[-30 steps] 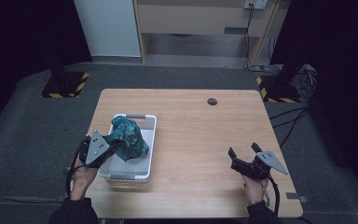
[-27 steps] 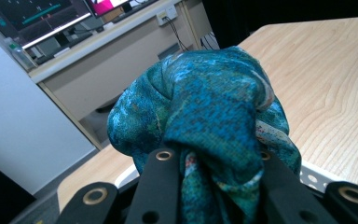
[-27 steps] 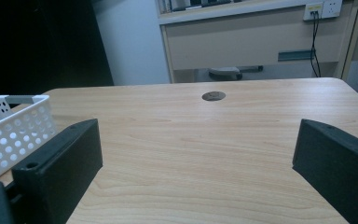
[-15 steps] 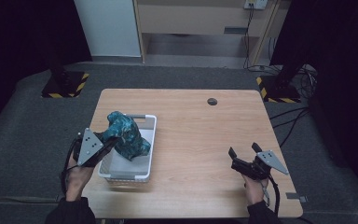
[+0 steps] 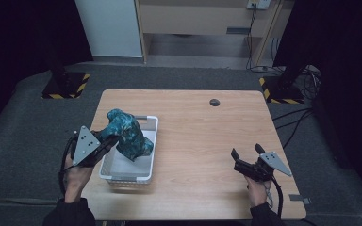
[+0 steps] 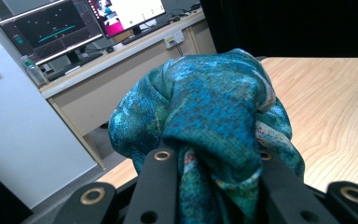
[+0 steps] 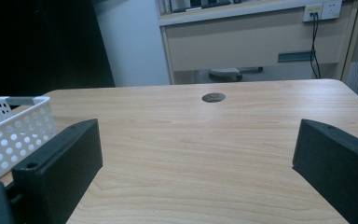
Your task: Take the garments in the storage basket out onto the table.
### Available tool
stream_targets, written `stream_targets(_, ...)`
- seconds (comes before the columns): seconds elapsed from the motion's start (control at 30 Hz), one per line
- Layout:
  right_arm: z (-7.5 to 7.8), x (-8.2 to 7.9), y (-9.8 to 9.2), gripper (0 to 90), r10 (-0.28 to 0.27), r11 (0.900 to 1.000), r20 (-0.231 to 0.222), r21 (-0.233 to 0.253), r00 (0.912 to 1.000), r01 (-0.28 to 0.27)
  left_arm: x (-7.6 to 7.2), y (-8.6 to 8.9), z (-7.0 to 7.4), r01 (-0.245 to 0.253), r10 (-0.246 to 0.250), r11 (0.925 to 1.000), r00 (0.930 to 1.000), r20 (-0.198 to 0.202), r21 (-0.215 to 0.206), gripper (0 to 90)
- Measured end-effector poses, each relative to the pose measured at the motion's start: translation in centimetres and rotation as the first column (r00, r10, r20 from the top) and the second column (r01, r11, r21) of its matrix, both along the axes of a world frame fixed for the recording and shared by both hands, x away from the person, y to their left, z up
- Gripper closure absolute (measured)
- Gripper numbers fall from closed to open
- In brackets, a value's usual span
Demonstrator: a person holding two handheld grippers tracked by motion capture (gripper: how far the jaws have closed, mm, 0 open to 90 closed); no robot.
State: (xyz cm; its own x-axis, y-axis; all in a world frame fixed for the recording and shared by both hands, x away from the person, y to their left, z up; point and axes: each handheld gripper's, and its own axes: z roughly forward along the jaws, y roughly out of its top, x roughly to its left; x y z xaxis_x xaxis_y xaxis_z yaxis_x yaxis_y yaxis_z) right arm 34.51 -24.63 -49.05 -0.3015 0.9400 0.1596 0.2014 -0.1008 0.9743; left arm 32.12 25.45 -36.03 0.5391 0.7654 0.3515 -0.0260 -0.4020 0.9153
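A crumpled teal patterned cloth (image 5: pixel 126 133) hangs lifted over the white perforated basket (image 5: pixel 153 129) at the table's left side. My left gripper (image 5: pixel 112 139) is shut on the cloth, and in the left gripper view the bundled cloth (image 6: pixel 209 116) bulges up between the two black jaws. My right gripper (image 5: pixel 246 152) rests low over the table's front right part, open with nothing between its wide-apart jaws. In the right gripper view my right gripper (image 7: pixel 196 163) faces bare wood, with the basket (image 7: pixel 14 128) at the left edge.
A small round dark grommet (image 5: pixel 214 102) is set in the wooden table (image 5: pixel 207 136) near its far edge. Black stands with yellow-striped bases (image 5: pixel 63 84) sit on the floor beyond both far corners. A cabinet and monitors (image 6: pixel 74 28) lie behind.
My left gripper has raised the teal cloth higher out of the basket and drawn it slightly left. The right gripper has stayed in place, open.
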Motion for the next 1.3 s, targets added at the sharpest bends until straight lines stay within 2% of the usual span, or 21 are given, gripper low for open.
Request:
stream_targets(0.13,0.0,0.0,0.0,1.5,0.0,1.0,0.001,-0.001,1.0,0.0,-0.2,-0.2,0.5,0.006,-0.005,0.9998,1.0,0.004,-0.021,79.4)
stream_targets(0.33,0.1,0.0,0.0,1.5,-0.001,1.0,0.003,0.002,1.0,0.001,-0.3,-0.8,1.1,0.011,-0.011,0.9995,0.9999,0.007,-0.029,79.3)
stream_targets(0.77,0.2,0.0,-0.2,1.5,0.0,1.0,0.007,0.007,1.0,0.0,-0.3,-1.9,2.8,0.038,-0.037,0.9944,0.9992,0.013,-0.099,79.0)
stream_targets(0.97,0.3,-0.1,-0.3,1.5,-0.002,1.0,0.01,0.012,0.9999,0.002,-0.3,-3.0,3.6,0.053,-0.052,0.9932,0.9985,0.017,-0.103,78.7)
stream_targets(1.13,0.5,-0.2,-0.5,1.5,-0.003,1.0,0.016,0.017,0.9999,0.003,-0.1,-4.0,4.1,0.063,-0.062,0.9898,0.998,0.012,-0.128,78.4)
stream_targets(1.3,0.7,-0.2,-0.7,1.5,-0.01,1.0,0.024,0.024,0.9997,0.01,0.2,-5.2,4.3,0.053,-0.053,0.9889,0.9986,0.004,-0.139,78.3)
